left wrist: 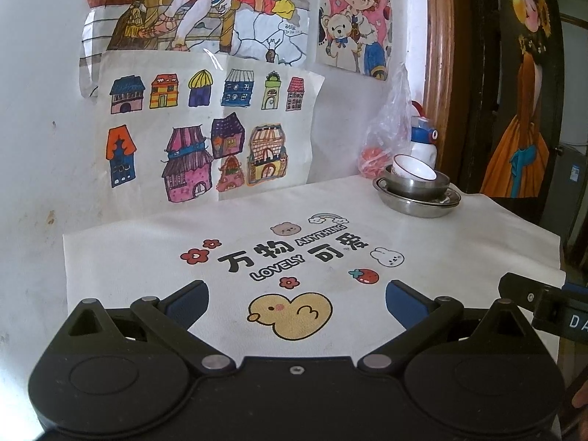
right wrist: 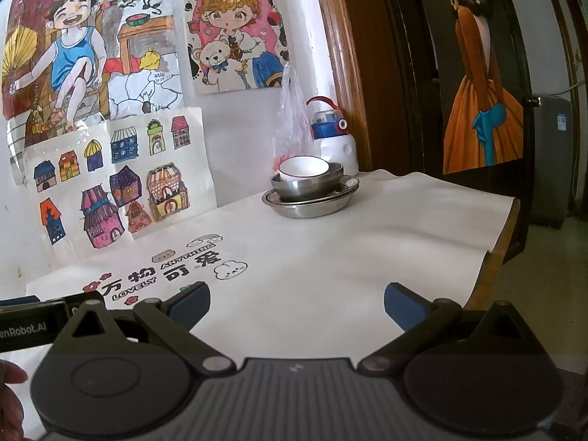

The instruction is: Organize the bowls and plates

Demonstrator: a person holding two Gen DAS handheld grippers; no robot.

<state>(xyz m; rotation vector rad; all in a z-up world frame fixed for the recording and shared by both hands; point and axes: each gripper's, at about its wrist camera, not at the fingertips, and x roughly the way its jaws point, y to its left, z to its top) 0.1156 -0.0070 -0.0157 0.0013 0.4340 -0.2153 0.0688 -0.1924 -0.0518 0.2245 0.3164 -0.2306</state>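
A stack stands at the table's far right corner: a white ceramic bowl [left wrist: 413,171] [right wrist: 303,168] tilted inside a steel bowl [left wrist: 417,186] [right wrist: 307,185], which sits on steel plates [left wrist: 417,202] [right wrist: 310,202]. My left gripper [left wrist: 297,296] is open over the printed cloth, well short of the stack, with nothing between its blue pads. My right gripper [right wrist: 297,299] is also open and empty, near the table's front, with the stack ahead of it. The right gripper's body [left wrist: 544,307] shows at the left wrist view's right edge.
A white tablecloth [left wrist: 257,228] [right wrist: 367,242] with cartoon prints covers the table. A white and blue bottle [left wrist: 424,139] [right wrist: 336,139] and a plastic bag [left wrist: 389,128] [right wrist: 290,121] stand behind the stack against the wall. The table's right edge [right wrist: 492,257] drops to the floor.
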